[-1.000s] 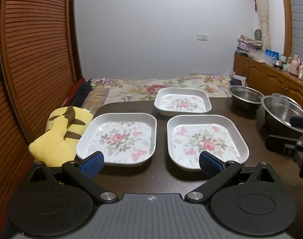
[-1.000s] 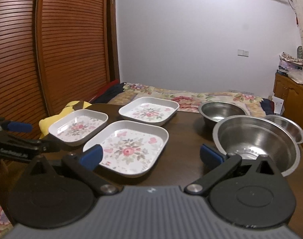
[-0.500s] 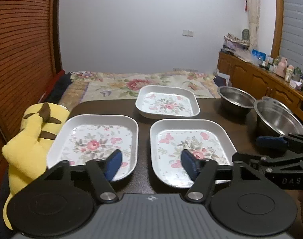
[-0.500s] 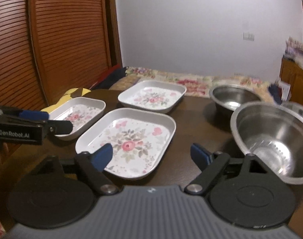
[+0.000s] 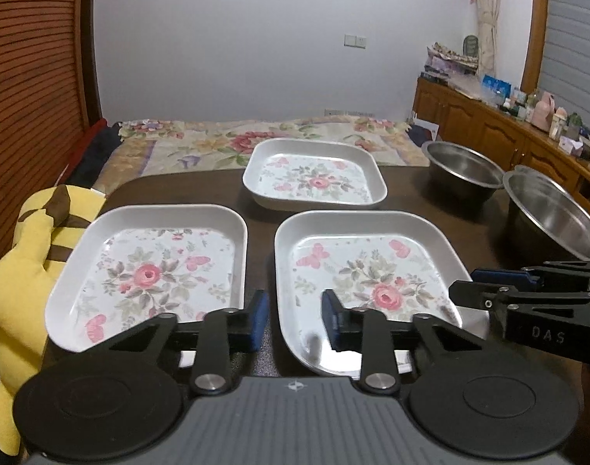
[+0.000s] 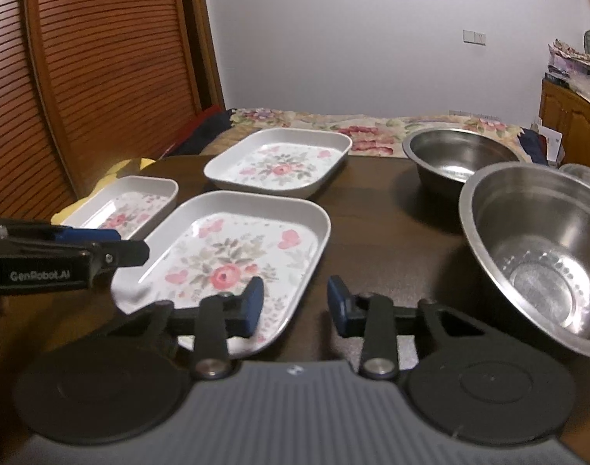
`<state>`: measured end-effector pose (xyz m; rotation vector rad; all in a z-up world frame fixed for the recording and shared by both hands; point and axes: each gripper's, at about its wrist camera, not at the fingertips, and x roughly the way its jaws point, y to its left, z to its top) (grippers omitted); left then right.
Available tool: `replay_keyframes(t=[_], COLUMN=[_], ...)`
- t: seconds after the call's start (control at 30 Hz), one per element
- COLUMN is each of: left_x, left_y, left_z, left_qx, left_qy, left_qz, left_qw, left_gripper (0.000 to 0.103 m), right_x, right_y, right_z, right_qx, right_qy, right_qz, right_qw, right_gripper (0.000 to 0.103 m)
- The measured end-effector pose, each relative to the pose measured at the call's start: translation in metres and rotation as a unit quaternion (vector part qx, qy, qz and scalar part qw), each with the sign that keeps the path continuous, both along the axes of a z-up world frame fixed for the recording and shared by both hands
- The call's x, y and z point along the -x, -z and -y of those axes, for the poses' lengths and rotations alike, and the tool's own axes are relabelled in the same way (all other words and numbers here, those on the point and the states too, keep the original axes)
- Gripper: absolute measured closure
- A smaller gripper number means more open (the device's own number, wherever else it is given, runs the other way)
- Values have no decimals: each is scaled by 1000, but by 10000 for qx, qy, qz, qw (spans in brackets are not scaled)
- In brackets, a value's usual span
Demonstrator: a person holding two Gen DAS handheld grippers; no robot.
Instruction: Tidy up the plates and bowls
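Dark table (image 5: 186, 190), 3 floral plates (image 5: 372, 279), 2 steel bowls (image 6: 535, 240), both grippers' jaws just narrowed, empty, plush toy (image 5: 19, 271) beside.

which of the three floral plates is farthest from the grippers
The lone back plate, by the table's far edge near the bed. The other two plates sit side by side in front, just ahead of the grippers.
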<state>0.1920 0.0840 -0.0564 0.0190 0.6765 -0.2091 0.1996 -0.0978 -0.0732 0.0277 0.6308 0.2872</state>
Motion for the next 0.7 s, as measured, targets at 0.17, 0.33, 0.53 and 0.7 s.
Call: replay_keyframes(t=[0.17,0.33,0.53,0.7], left_x=[-5,-8,-11,-11], left_y=[7,11,13,13], left_z=[-2,-2,-3,-5], left_qx=[12,10,75,153], left_qy=[-35,-26,-10,11], left_qz=[-84,-119,-111,-130], left_qw=[10000,9999,9999,9998], left_gripper=[87,87,89,94], right_x=[-1,-5,-14,-14], right_y=[4,5,5,6], right_z=[-1,-1,-2,3], right_qx=[18,18,-39,-113], right_qy=[-29,-93,-117,-117], right_qz=[-38,-53,-111,-109], right_qw=[10000,9999,9999,9998], right_gripper=[82,83,84,89])
